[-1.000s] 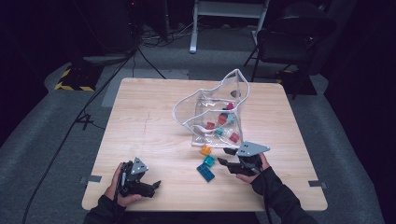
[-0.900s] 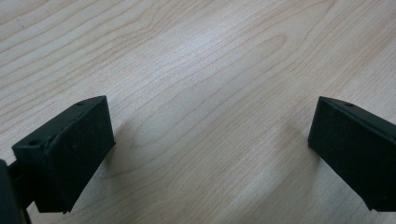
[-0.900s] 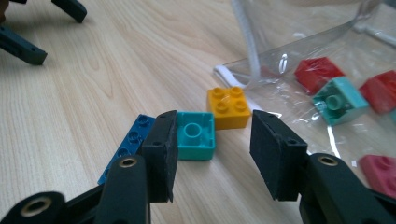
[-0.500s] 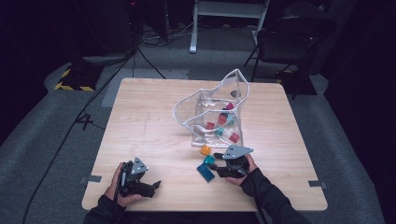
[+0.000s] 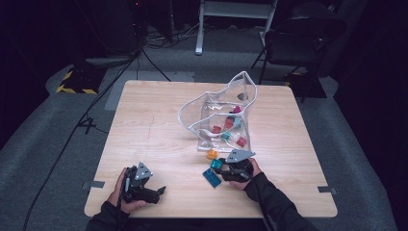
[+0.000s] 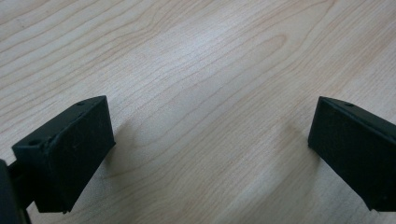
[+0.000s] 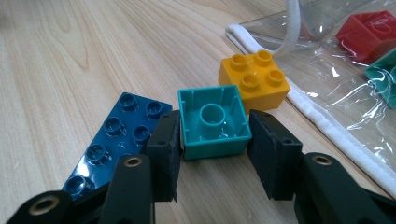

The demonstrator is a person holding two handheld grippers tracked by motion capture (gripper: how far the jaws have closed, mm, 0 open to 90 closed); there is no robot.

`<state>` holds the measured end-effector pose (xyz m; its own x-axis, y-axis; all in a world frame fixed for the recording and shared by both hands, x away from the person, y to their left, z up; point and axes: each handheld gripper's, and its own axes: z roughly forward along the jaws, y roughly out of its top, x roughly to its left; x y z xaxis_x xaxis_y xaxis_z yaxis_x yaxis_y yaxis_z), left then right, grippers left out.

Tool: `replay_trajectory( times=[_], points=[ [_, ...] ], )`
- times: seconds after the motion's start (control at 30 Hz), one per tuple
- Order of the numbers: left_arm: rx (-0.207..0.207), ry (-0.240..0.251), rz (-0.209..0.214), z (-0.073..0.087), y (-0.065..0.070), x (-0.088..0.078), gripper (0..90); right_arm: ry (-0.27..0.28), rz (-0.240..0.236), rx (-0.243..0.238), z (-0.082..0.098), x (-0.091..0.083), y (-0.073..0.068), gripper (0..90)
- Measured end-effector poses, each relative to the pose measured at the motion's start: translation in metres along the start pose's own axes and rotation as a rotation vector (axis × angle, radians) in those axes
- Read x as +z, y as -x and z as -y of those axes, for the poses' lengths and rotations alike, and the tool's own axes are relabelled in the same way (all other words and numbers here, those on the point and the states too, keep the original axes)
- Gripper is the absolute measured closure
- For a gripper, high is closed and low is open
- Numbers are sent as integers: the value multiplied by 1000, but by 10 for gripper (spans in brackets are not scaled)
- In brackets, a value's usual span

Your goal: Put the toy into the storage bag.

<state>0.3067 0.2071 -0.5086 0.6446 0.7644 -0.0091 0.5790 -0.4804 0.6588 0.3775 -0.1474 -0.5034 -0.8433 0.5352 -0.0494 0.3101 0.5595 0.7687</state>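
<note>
Closing the right tongs (image 7: 212,161) on the upturned teal brick (image 7: 214,122), I had it clamped on the tabletop (image 7: 70,56) beside the blue plate (image 7: 119,135), near the clear bag (image 5: 216,110). My left tongs (image 6: 210,154) rested apart, empty; lifting looked next.

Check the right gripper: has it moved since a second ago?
Yes. The right gripper has slid leftward, away from the table's right edge, and its jaws have been closing around the teal block.

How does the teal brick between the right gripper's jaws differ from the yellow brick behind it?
The teal brick shows its hollow underside, lying tipped or upside down; the yellow brick stands studs up. The teal brick sits between the right gripper jaws, which have just been closing; the yellow brick lies free against the clear bag's white edge. Both are similar square bricks.
</note>
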Motion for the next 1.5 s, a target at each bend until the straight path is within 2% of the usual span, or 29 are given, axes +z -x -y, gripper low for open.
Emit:
replay_trajectory(
  times=[0.23,0.47,0.67,0.7,0.87,1.5],
  points=[
    [0,0,0,0,0,0,5,0,9,-4,2,0,1,589],
    [0,0,0,0,0,0,5,33,16,-5,2,-12,2,590],
    [0,0,0,0,0,0,5,72,26,-7,2,-32,7,591],
    [-1,0,0,0,0,0,5,92,37,-2,2,-42,10,591],
    [-2,1,0,0,0,0,5,134,56,11,0,-60,17,591],
    [-1,1,0,0,0,0,5,239,139,40,-13,-109,36,591]
  ],
)
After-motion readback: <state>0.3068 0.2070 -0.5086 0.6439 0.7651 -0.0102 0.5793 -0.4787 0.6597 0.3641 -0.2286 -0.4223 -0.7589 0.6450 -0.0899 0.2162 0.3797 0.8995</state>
